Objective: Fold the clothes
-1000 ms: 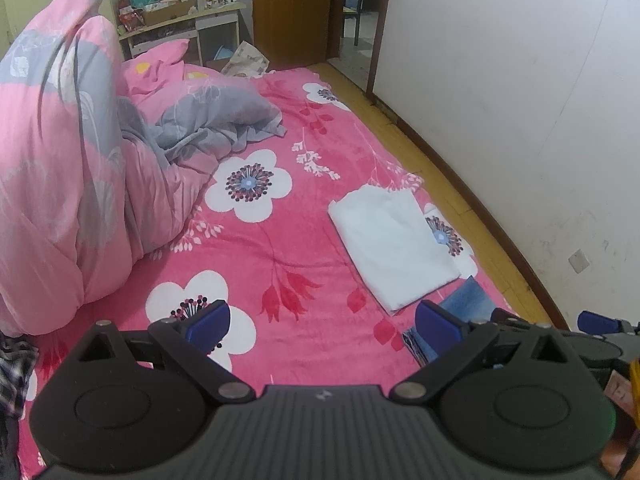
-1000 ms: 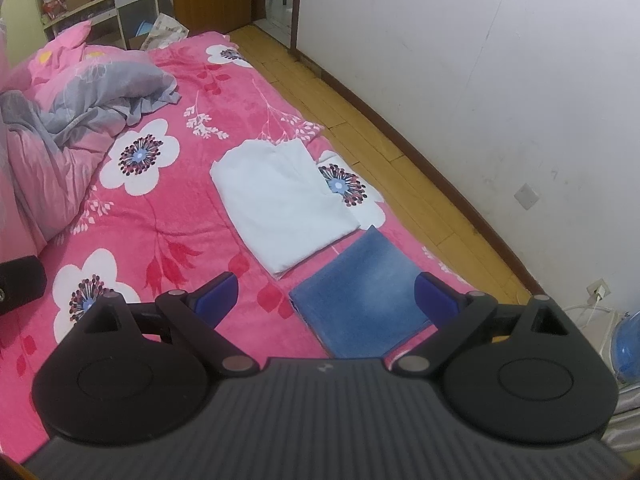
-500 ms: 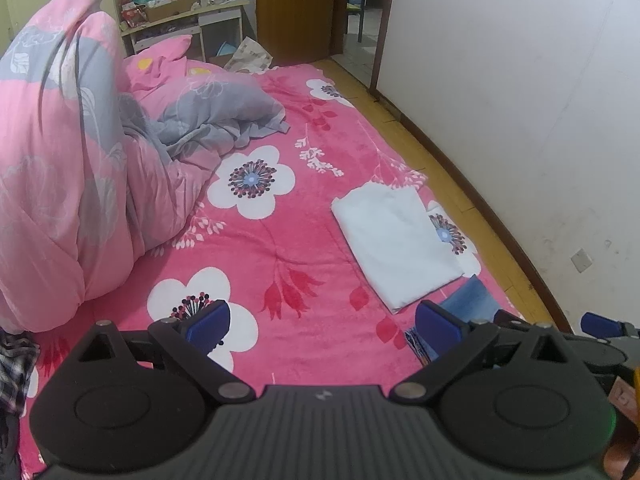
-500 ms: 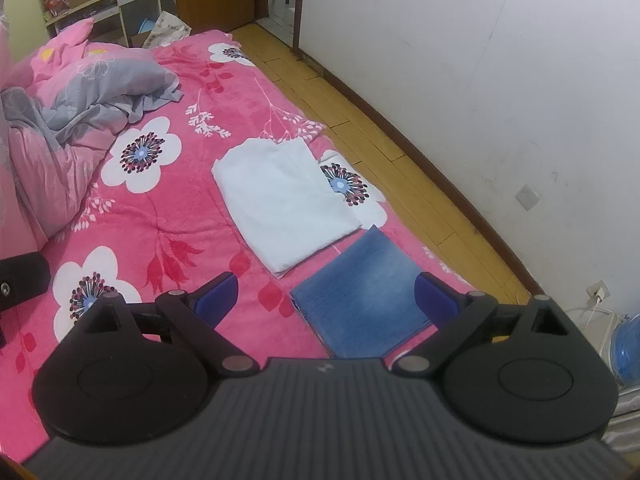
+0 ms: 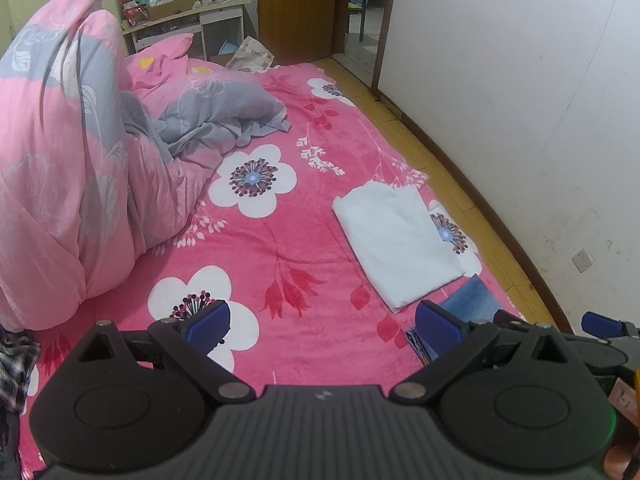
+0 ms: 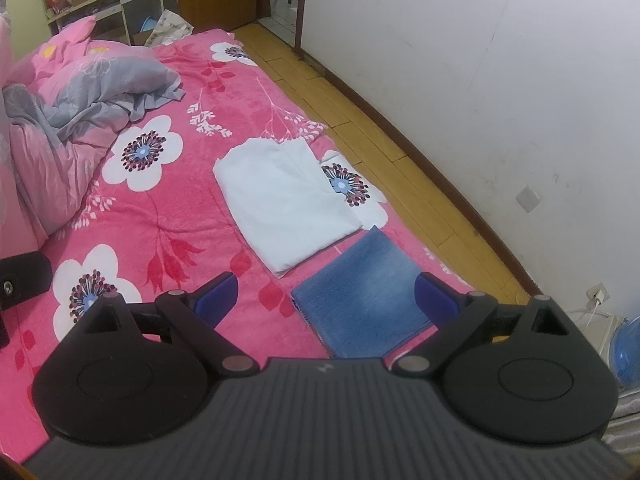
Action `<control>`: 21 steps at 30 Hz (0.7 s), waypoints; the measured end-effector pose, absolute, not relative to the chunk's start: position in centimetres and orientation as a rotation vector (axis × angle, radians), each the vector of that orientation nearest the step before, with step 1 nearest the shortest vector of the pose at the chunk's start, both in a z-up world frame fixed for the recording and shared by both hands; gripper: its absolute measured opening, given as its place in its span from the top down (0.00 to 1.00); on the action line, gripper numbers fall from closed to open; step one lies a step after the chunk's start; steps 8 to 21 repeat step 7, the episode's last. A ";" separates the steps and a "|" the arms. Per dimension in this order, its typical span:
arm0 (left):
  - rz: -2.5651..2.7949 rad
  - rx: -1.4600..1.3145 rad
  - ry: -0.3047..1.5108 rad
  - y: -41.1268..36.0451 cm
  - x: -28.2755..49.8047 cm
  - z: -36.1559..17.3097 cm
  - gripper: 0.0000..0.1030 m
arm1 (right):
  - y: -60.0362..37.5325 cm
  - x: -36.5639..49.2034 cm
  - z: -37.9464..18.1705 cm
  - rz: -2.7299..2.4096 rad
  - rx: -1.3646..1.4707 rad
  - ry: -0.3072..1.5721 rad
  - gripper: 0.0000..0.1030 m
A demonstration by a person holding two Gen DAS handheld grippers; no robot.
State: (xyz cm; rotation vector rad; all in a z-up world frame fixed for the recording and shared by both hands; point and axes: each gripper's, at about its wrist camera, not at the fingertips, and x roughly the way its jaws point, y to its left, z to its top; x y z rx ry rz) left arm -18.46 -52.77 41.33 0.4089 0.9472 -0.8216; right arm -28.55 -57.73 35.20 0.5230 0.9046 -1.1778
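A folded white garment (image 5: 396, 240) (image 6: 286, 204) lies flat on the pink flowered bed near its right edge. Just in front of it lies a folded blue denim piece (image 6: 362, 300), partly hidden in the left wrist view (image 5: 470, 300) behind the gripper's finger. My left gripper (image 5: 322, 320) hovers open above the bed sheet, holding nothing. Over the denim, my right gripper (image 6: 326, 300) is held open and empty too. The right gripper's blue pad (image 5: 600, 322) shows at the left wrist view's right edge.
A bunched pink and grey quilt (image 5: 80, 160) fills the bed's left side. A checked cloth (image 5: 16, 364) lies at the near left. Wooden floor (image 6: 360, 120) and a white wall (image 6: 480, 60) run along the right. A cluttered desk (image 5: 188, 8) and a door (image 5: 296, 8) stand at the far end.
Both views have drifted slightly: the bed and folded clothes sit a little lower and more to the right. Both grippers stay open and the clothes lie unmoved.
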 end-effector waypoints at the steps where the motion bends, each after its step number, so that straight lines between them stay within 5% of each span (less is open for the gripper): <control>1: -0.820 0.409 0.947 -52.7 -18.5 41.3 0.03 | -57.7 -28.6 35.2 -1.178 0.523 0.905 0.07; 21: -0.813 0.410 0.945 -52.7 -18.4 41.3 0.03 | -57.8 -28.5 35.1 -1.174 0.522 0.906 0.07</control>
